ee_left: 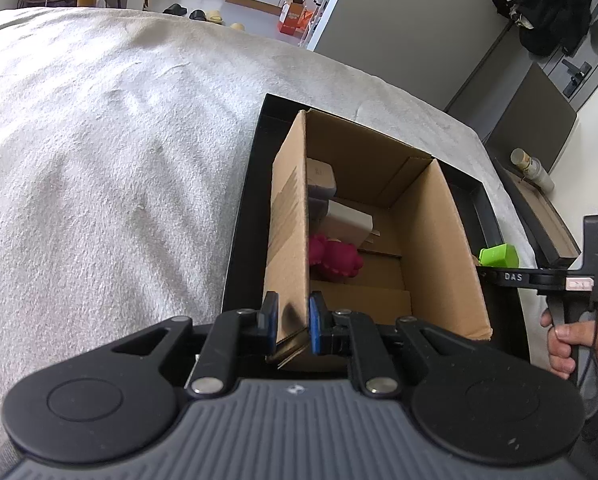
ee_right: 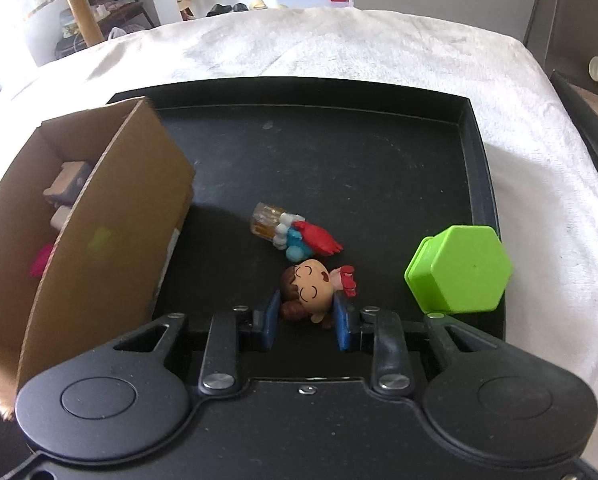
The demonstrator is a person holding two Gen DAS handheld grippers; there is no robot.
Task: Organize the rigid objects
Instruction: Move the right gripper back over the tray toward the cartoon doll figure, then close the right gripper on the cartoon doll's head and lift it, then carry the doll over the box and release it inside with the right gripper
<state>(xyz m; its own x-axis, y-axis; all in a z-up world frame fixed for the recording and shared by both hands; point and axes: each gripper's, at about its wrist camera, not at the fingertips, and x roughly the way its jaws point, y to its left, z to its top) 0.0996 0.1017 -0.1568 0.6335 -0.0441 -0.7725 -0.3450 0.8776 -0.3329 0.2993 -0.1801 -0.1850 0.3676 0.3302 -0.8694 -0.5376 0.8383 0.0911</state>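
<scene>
White fleecy cloth [ee_right: 379, 48] covers the desk, and on it sits a shallow black plastic tray [ee_right: 339, 152] with a raised rim. At the tray's left side stands an open brown cardboard box [ee_left: 379, 200], its long axis running away from the left wrist camera; inside it, against the left wall, lie a pale grey block [ee_left: 319, 178], a white rectangular block [ee_left: 349, 220] and a magenta knobbly toy [ee_left: 337, 256]. The left tool [ee_left: 293, 322] is clamped on the near end of the box's left wall, one blue-padded finger [ee_left: 270, 320] outside the cardboard and the other inside. On the tray floor to the right of the box lies a small cartoon doll figurine with a brown-haired head and red dress [ee_right: 313, 290], flat on its back, face up, its long axis roughly across the view with the head to the left and the red dress to the right. The right tool [ee_right: 306, 322] stands apart, its blue pads on either side of the doll's head, close to it; actual contact cannot be told. Just beyond the doll lies a small red, blue and white toy with a clear amber end [ee_right: 291, 232], its long axis slanting from upper left to lower right. A lime-green hexagonal plastic container [ee_right: 459, 270] sits near the tray's right rim.
</scene>
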